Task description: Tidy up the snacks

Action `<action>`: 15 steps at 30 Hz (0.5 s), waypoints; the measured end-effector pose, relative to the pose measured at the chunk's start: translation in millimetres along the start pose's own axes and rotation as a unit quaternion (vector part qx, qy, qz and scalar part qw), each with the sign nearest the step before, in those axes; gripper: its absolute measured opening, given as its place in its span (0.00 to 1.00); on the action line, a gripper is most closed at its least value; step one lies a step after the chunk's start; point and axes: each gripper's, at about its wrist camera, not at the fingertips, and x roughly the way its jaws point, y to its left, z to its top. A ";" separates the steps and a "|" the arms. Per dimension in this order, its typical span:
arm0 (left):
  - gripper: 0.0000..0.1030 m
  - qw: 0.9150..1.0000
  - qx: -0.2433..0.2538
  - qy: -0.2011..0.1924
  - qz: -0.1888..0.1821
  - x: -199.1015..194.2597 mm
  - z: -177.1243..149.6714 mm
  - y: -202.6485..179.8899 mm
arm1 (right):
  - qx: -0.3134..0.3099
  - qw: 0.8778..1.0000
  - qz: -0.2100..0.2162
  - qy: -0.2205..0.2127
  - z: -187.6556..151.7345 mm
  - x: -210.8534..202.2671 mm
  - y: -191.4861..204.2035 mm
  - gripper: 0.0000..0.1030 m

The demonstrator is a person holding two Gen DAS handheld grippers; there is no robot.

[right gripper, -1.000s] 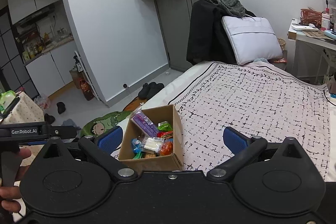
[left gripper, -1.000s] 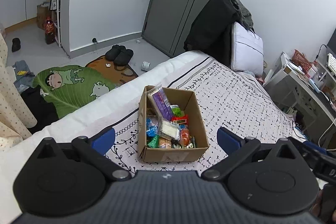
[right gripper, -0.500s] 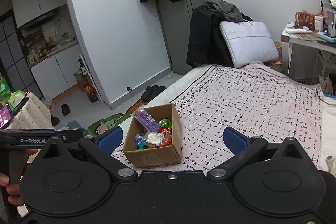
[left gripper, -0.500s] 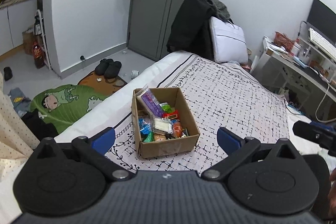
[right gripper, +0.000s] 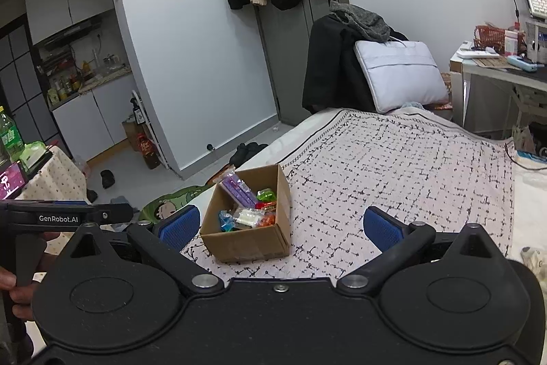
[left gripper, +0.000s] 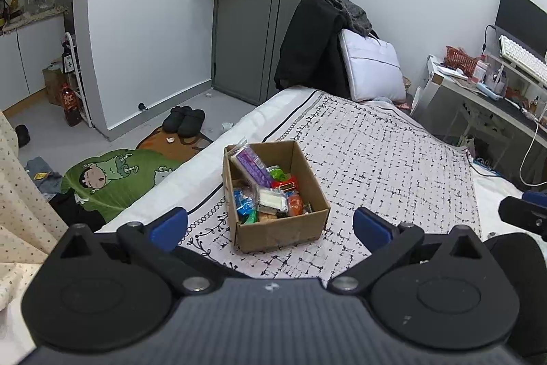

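An open brown cardboard box [left gripper: 278,190] of wrapped snacks [left gripper: 270,194] sits on the patterned bed cover [left gripper: 383,166], near the bed's left edge. A pale grey cushion [left gripper: 372,70] stands at the far end; a white desk surface [left gripper: 478,88] lies right.

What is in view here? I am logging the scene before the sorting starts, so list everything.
cardboard box: one, brown, on the bed, open.
snacks: several, mixed colours, inside the box.
purple packet: one, leaning at the box's far left.
bed cover: one, white with black pattern.
pillow: one, pale, at the bed's far end.
slippers: a pair, black, on the floor.
floor mat: one, green.
left gripper: open, empty.
right gripper: open, empty.
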 end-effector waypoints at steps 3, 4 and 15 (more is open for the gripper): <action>1.00 1.000 0.000 0.001 -0.001 -1.2 -2.2 0.6 | -0.002 1.000 -0.001 0.003 -2.7 0.3 -0.3 1.00; 1.00 1.000 0.000 0.001 -0.001 -1.7 -2.5 0.5 | -0.002 1.000 -0.001 0.003 -3.4 0.4 0.0 1.00; 1.00 1.000 0.001 0.004 -0.008 -1.5 -4.7 -1.9 | -0.004 1.000 0.003 0.007 -7.9 0.7 0.4 1.00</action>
